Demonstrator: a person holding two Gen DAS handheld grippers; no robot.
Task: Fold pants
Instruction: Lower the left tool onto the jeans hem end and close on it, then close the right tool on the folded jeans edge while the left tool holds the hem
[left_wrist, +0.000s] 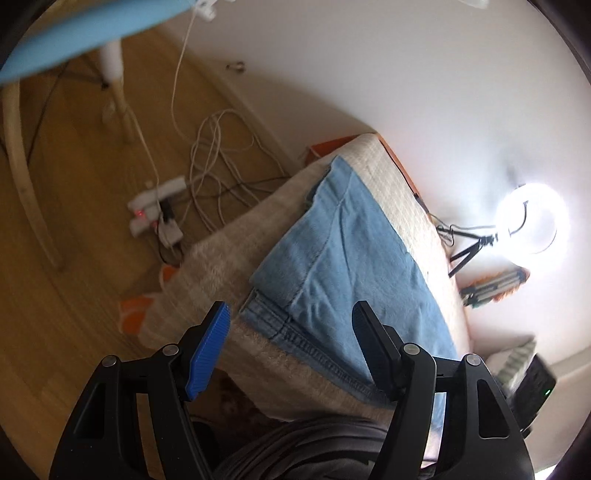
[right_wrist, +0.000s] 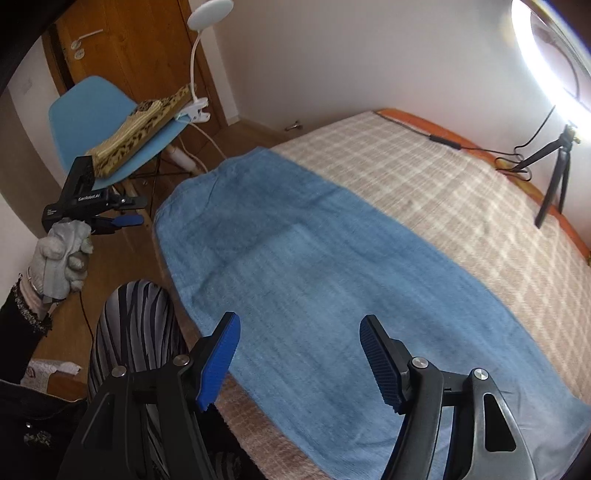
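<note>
Denim pants (right_wrist: 332, 280), light blue, lie spread flat along the near edge of a bed (right_wrist: 461, 192) covered with a beige plaid blanket; in the left wrist view the same pants (left_wrist: 354, 254) show a stitched seam and a hem end facing the camera, one layer lying over another. The right gripper (right_wrist: 299, 358) hangs above the near part of the pants with its blue-padded fingers (right_wrist: 218, 362) spread apart and nothing between them; whether the tips touch the fabric cannot be told. The left gripper (left_wrist: 291, 350) is likewise released, fingers (left_wrist: 208, 350) wide and empty, poised over the end of the pants near the blanket's edge. From the right wrist view the left gripper (right_wrist: 110, 218) appears off the side of the bed, held by a gloved hand (right_wrist: 61, 254) with a dark sleeve. A blue chair (right_wrist: 110, 125) stands by a wooden door, carrying a leopard-print item (right_wrist: 144, 129) and a clip-on white lamp (right_wrist: 199, 66). A lit ring light (right_wrist: 546, 55) on a small black tripod (right_wrist: 554, 177) stands at the far side of the bed by the wall. White cables and a power strip (left_wrist: 159, 210) lie on the wooden floor.
</note>
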